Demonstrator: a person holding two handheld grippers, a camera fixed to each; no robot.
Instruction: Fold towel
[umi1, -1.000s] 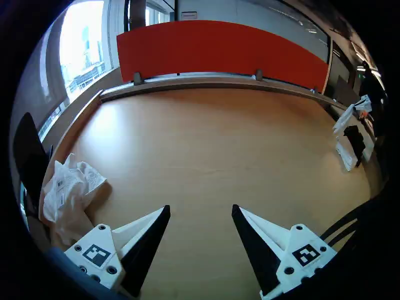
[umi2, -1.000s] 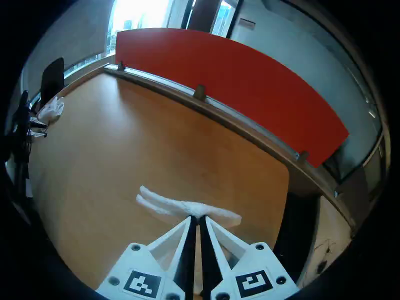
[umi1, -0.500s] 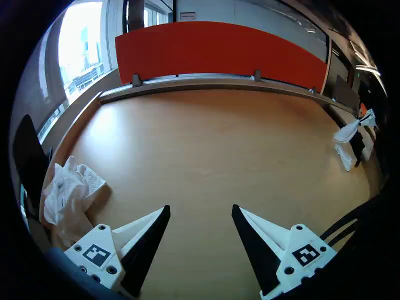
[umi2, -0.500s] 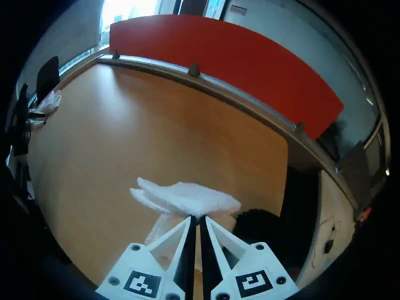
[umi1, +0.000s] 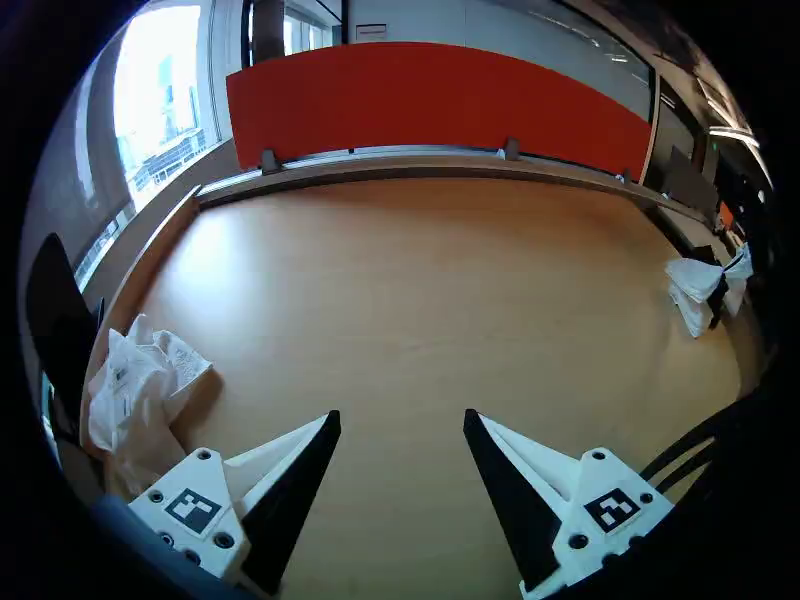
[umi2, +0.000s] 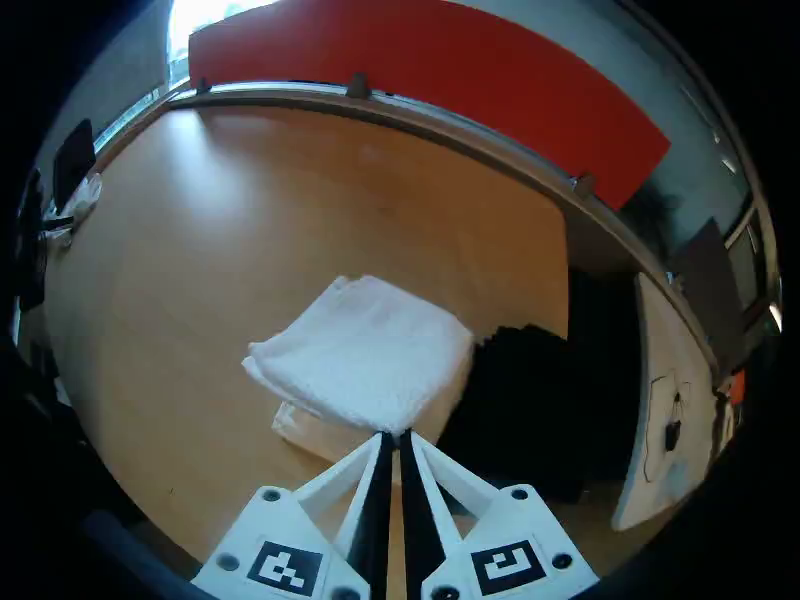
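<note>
Towel (umi2: 365, 350) aloft in tight right claw (umi2: 392, 437)

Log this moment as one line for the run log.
task: fold towel | right gripper: shut on towel, held up near table edge | left gripper: open, empty, above table

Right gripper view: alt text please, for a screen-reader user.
The right gripper has its fingers shut on the near edge of a folded white towel, holding it spread out in front of the camera over a wooden table. A red partition runs along the table's far edge.
</note>
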